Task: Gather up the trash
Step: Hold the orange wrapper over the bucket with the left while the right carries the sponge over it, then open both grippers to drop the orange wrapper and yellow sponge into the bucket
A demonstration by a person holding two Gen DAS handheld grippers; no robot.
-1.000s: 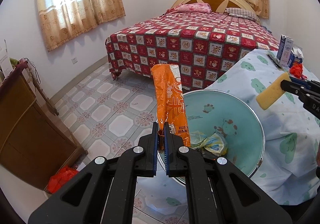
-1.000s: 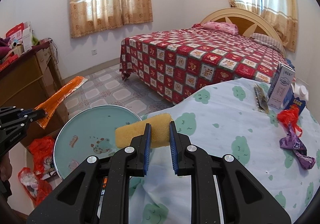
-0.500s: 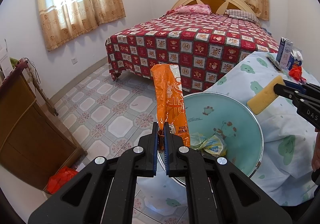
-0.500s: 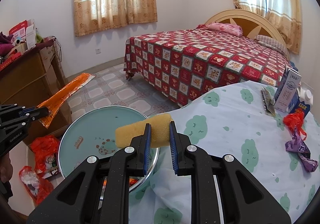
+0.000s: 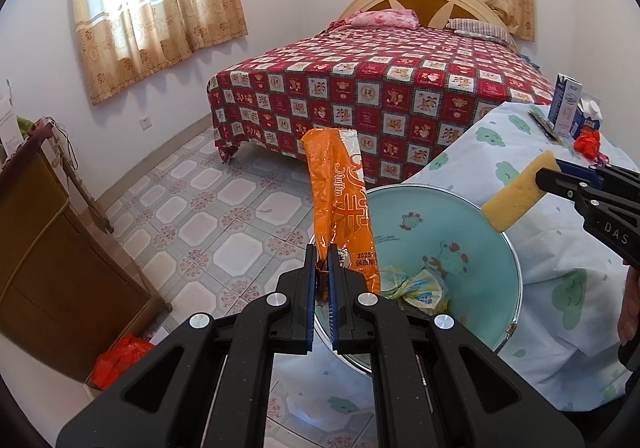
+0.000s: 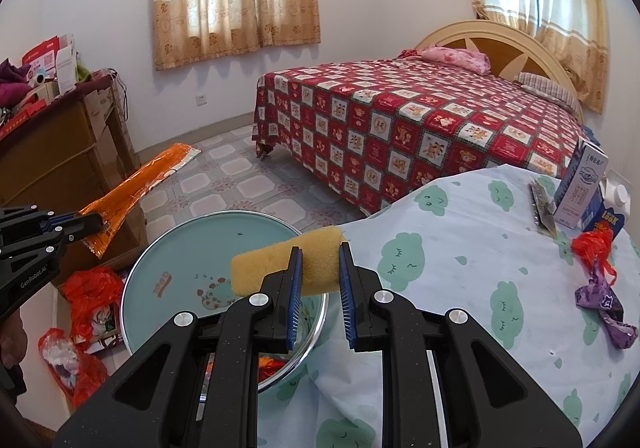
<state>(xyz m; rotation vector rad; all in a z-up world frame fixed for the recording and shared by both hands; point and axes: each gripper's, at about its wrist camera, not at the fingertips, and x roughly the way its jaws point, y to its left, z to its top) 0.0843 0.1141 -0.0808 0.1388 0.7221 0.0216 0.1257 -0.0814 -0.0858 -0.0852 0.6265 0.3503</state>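
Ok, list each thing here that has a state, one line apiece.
left gripper: shut on the orange wrapper
right gripper: shut on the yellow sponge
basin: holds crumpled trash
milk carton: upright on the table
red scrap: lying on table

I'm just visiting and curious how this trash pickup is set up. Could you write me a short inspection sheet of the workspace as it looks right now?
Surface: table under a pale cloud-print cloth.
Job's things: orange wrapper and yellow sponge, both held up near the teal basin; crumpled wrappers lie inside it.
Clutter: milk carton, red plastic scrap and purple wrapper on the cloth; red bags on the floor.
Grippers: left gripper shut on the wrapper's end; right gripper shut on the sponge.
Cables: thin cords hang beside the wooden cabinet.
Surroundings: bed with red checked cover, curtained windows, tiled floor.
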